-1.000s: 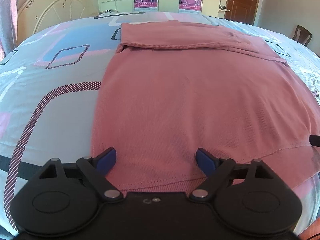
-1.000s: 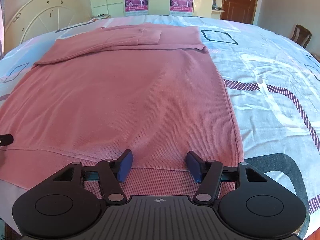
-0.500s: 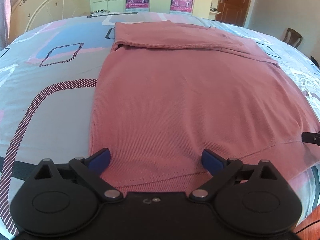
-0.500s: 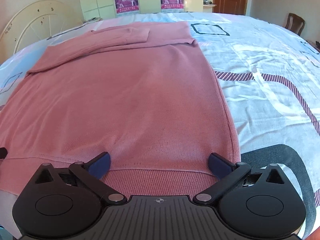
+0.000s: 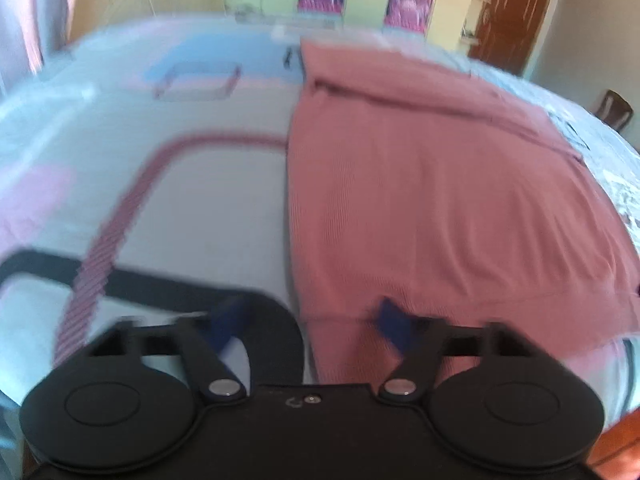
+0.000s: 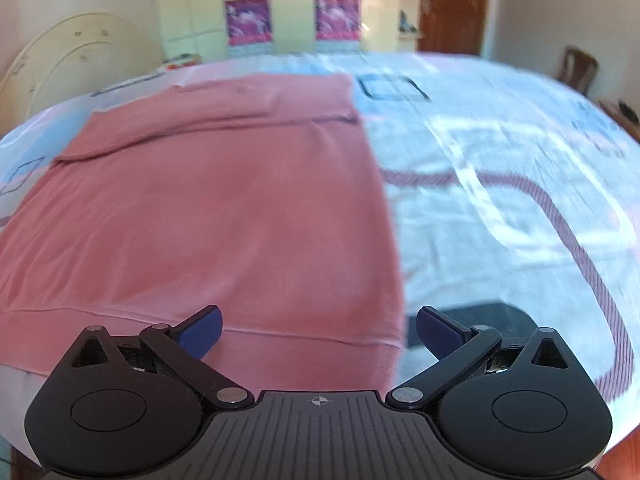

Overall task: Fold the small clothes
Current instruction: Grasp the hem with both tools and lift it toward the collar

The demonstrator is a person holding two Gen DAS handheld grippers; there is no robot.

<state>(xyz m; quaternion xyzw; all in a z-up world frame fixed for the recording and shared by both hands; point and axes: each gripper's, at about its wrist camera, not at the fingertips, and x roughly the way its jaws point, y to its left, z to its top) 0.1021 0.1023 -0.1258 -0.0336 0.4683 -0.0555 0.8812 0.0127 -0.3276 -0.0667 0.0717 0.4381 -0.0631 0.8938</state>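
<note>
Garment: a pink ribbed knit sweater (image 5: 432, 200) is lying flat on the patterned bedsheet (image 5: 192, 208), its sleeves folded across the far end and its ribbed hem lying nearest both cameras.
Garment in right view: the same sweater (image 6: 208, 208) is filling the left and middle of the picture, its right side edge running down toward the near hem.
Left gripper: the black left gripper with blue pads (image 5: 312, 320) is hovering at the sweater's near left corner with its fingers spread apart; the left pad (image 5: 230, 318) is sitting over the bedsheet, the right pad (image 5: 394, 320) over the pink hem, and nothing is being held between them.
Right gripper: the black right gripper with blue pads (image 6: 318, 330) is standing wide apart at the sweater's near right corner; its left pad (image 6: 202, 330) is lying over the hem, its right pad (image 6: 438, 330) over a dark band of the sheet just past the cloth edge.
Contact: whether either pad is touching the fabric cannot be told.
Picture quality: the left wrist view is blurring heavily.
Surroundings: a brown wooden door (image 6: 454, 4) and purple wall posters (image 6: 248, 20) are standing beyond the bed.
</note>
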